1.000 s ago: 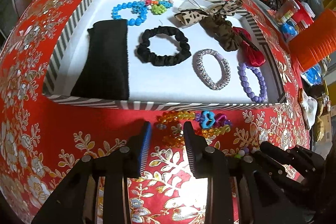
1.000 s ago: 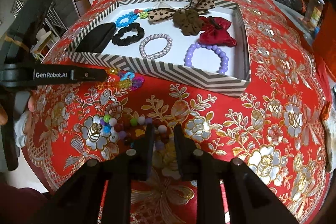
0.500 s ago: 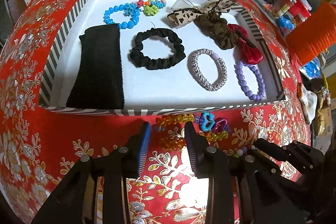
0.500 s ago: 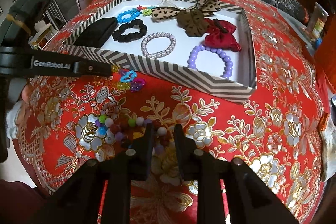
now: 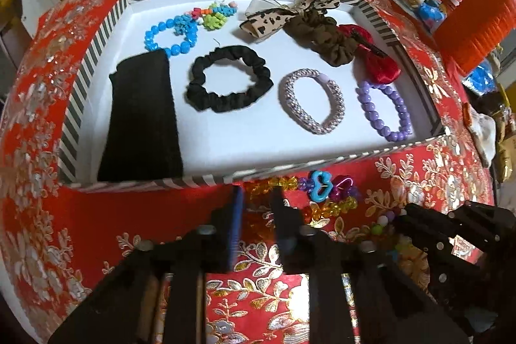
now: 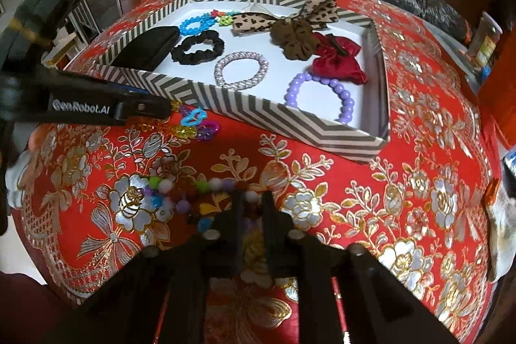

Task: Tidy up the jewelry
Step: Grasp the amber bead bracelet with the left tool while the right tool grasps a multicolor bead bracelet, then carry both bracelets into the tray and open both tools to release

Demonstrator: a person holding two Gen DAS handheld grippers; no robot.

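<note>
Left gripper (image 5: 258, 199): lower middle of its own view, jaws have just been closing; the translucent yellow and orange bead bracelet (image 5: 274, 184) sits between the fingertips, but whether the pads press it I cannot tell.
Right gripper (image 6: 250, 202): lower middle of its view, jaws drawn close and pinching the multicoloured bead bracelet (image 6: 180, 192) on the cloth.
Bench (image 6: 322, 192): covered in red cloth with gold and silver flowers.
Tray (image 6: 258, 105): zigzag-striped box with white floor, upper middle of both views.
Tray contents: black band (image 5: 142, 118) at left; black scrunchie (image 5: 229, 79) beside it; silver bracelet (image 5: 311, 100) and purple bead bracelet (image 5: 383, 108) to the right; blue bead bracelet (image 5: 171, 36) at upper left; leopard bow (image 5: 290, 12), brown scrunchie (image 5: 322, 36) and red bow (image 5: 377, 60) toward upper right.
Outside the tray: blue heart charm (image 5: 319, 186) and purple charm (image 5: 343, 186) lie just below the near wall, joined to the yellow bracelet.
</note>
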